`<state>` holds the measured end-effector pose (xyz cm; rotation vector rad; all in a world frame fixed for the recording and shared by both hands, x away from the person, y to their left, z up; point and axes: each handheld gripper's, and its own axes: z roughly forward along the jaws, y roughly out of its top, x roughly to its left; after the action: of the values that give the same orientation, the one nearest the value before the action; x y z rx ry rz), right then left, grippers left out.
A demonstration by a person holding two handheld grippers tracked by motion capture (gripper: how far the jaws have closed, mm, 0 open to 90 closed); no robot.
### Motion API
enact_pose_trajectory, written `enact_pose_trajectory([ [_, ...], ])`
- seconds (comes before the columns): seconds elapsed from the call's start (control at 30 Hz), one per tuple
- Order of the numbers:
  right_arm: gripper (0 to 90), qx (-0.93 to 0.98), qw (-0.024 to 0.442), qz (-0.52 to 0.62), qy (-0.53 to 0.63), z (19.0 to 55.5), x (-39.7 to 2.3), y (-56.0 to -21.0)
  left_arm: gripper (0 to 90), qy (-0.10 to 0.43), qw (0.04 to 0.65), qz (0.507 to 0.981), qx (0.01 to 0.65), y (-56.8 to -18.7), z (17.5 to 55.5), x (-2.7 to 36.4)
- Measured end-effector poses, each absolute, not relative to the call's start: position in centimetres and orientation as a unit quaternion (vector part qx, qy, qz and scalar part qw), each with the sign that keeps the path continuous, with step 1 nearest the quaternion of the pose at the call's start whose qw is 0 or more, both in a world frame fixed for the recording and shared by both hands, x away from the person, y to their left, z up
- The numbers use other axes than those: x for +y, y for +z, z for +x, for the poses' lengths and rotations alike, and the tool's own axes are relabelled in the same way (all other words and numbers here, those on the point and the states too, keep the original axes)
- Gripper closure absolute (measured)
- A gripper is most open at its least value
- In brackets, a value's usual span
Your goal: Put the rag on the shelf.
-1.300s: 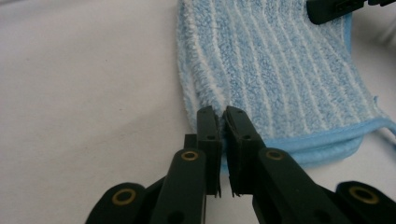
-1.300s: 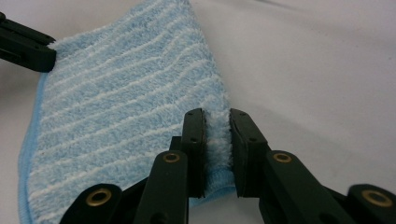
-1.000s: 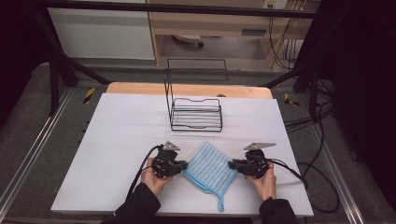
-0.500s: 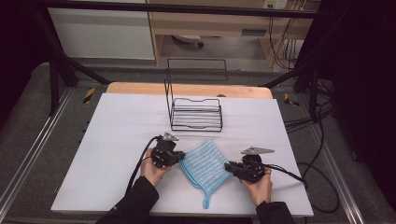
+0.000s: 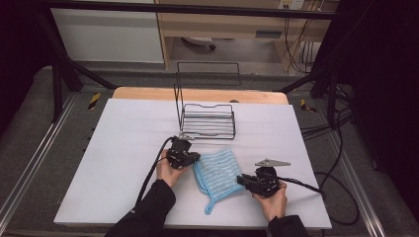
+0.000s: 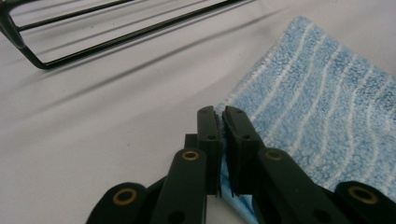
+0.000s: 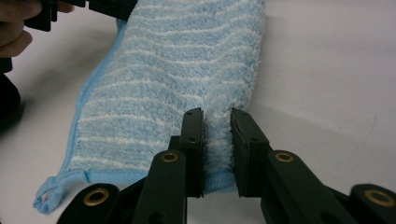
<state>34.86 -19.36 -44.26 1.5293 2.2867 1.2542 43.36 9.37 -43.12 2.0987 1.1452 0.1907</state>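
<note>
A light blue towel (image 5: 217, 173) with white stripes lies folded on the white table (image 5: 123, 148), its hanging loop (image 5: 210, 210) pointing at the near edge. My left gripper (image 5: 196, 159) is at its left upper edge and shut on the hem; the left gripper view shows the jaws (image 6: 219, 112) pinching the towel (image 6: 327, 116) edge. My right gripper (image 5: 240, 180) is at the towel's right lower side. In the right gripper view its jaws (image 7: 217, 114) clamp a raised fold of the towel (image 7: 163, 70), with the left gripper (image 7: 84, 7) at the far end.
A black wire rack (image 5: 207, 121) stands just behind the towel at mid table; its base wires (image 6: 116, 39) lie close ahead of the left gripper. Cables trail from both grippers toward the near edge. Bare tabletop stretches out to the left and to the right.
The left gripper has moved away from the person and toward the rack with the towel's edge. The right gripper has slid slightly nearer. The towel now lies narrower and turned.
</note>
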Motion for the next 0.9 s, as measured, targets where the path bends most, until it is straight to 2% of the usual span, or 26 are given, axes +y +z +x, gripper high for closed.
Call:
enact_pose_trajectory([
  [0.1,66.8,0.759,0.077,0.506,0.402,35.0,-19.4,-44.4,78.5,0.064,0.365,0.813,0.448,-43.0,43.2,9.6],
  [0.2,57.2,0.765,0.097,0.493,0.402,35.1,-19.7,-44.5,60.0,0.051,0.366,0.818,0.441,-42.1,42.1,10.2],
  [0.33,47.4,0.763,0.113,0.476,0.422,35.3,-20.4,-43.9,44.6,0.06,0.368,0.825,0.425,-41.4,40.0,10.7],
  [0.4,44.8,0.767,0.122,0.465,0.424,35.5,-20.6,-43.7,40.3,0.062,0.368,0.829,0.417,-41.4,38.8,10.7],
  [0.57,46.3,0.771,0.113,0.461,0.424,36.0,-21.3,-44.0,37.0,0.048,0.369,0.842,0.391,-42.3,35.7,10.1],
  [0.77,53.7,0.775,0.103,0.458,0.423,36.2,-21.4,-44.1,44.6,0.027,0.372,0.849,0.374,-43.3,33.9,8.6],
  [0.9,55.0,0.778,0.097,0.454,0.423,36.2,-21.3,-44.3,47.1,0.028,0.372,0.848,0.375,-43.7,33.7,7.8],
])
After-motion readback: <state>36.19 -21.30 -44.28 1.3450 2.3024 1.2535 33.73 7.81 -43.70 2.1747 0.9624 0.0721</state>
